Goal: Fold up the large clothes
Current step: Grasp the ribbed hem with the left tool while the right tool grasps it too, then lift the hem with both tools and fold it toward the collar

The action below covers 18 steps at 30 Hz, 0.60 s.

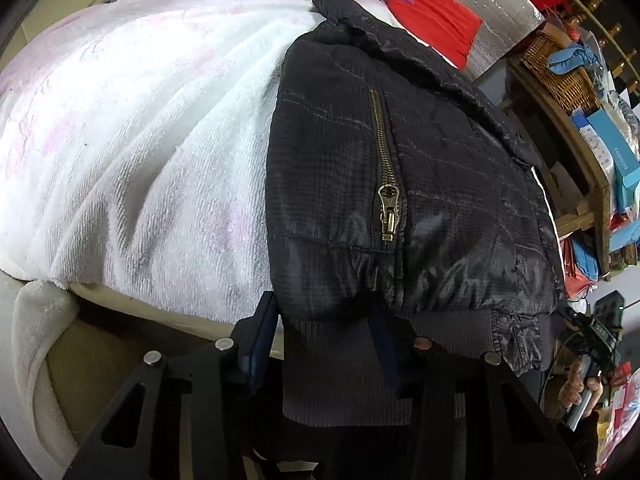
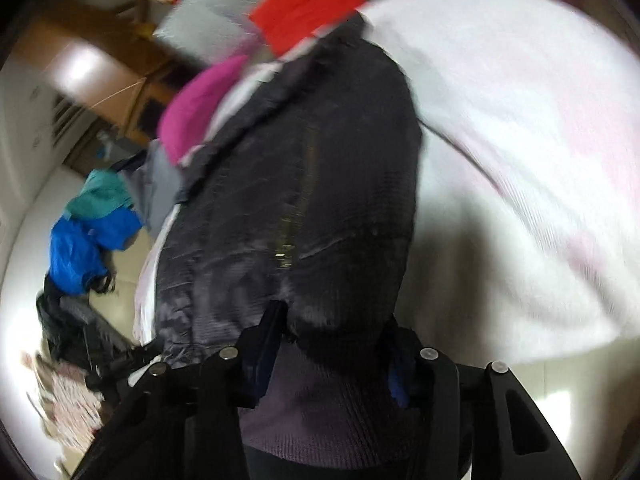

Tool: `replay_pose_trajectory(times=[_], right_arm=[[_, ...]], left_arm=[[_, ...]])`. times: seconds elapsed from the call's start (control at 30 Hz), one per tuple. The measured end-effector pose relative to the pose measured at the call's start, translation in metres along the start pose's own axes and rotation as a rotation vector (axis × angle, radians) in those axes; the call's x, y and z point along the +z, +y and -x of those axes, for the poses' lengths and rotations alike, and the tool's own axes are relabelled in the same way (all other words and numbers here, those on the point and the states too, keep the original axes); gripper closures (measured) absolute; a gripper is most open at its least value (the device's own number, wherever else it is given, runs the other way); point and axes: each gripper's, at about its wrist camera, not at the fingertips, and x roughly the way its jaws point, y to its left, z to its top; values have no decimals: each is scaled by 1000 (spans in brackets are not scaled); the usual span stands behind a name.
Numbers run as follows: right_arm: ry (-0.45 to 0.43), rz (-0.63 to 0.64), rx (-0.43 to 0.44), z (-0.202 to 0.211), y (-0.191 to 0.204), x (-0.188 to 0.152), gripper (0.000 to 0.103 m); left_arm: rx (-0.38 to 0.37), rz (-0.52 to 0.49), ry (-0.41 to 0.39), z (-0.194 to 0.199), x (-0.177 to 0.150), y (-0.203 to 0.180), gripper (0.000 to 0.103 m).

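Two tongs hold the same dark jacket point(image 1: 400, 168) by its ribbed hem point(image 1: 344, 376), one at each side. The left tongs point(image 1: 324, 344) have the knitted band between their fingers, and the right tongs point(image 2: 336, 348) do the same at their side; both look to be pinching the cloth, though the fingers stand rather wide because the band is thick. The jacket lies on a bed, over a white fluffy blanket point(image 1: 140, 152), with the collar far from the cameras and the hem hanging at the near edge.

I judge that a fold is just beginning: the hem is gripped, and the body of the jacket lies mostly flat. The next move probably calls for lifting both corners together and carrying the hem toward the collar, keeping the two sides level so the fold is straight. The padded cloth is slippery and may slide.

The left view is sharp and shows the brass zipper point(image 1: 386, 184) closed along the middle, and a crowded wooden shelf point(image 1: 576, 128) at the side. The right view is blurred; it shows instead the floor with a heap of blue and green clothes point(image 2: 92, 236), which the left view does not show.
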Motion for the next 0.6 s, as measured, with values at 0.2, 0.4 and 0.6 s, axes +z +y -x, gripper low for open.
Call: replay_pose_trajectory(times=[0.2,0.4,0.6], right_arm=[[-18,43,46,2,11,-1,50],[-53,115,53,15,25,1,64],[18,-7,24,-3,1,2,49]], left_arm=[[-36,12,77,-4,-4,4,42],[-26,-40,24,7,-9,-2,67],[-74,14,109,-6,-8,6,45]])
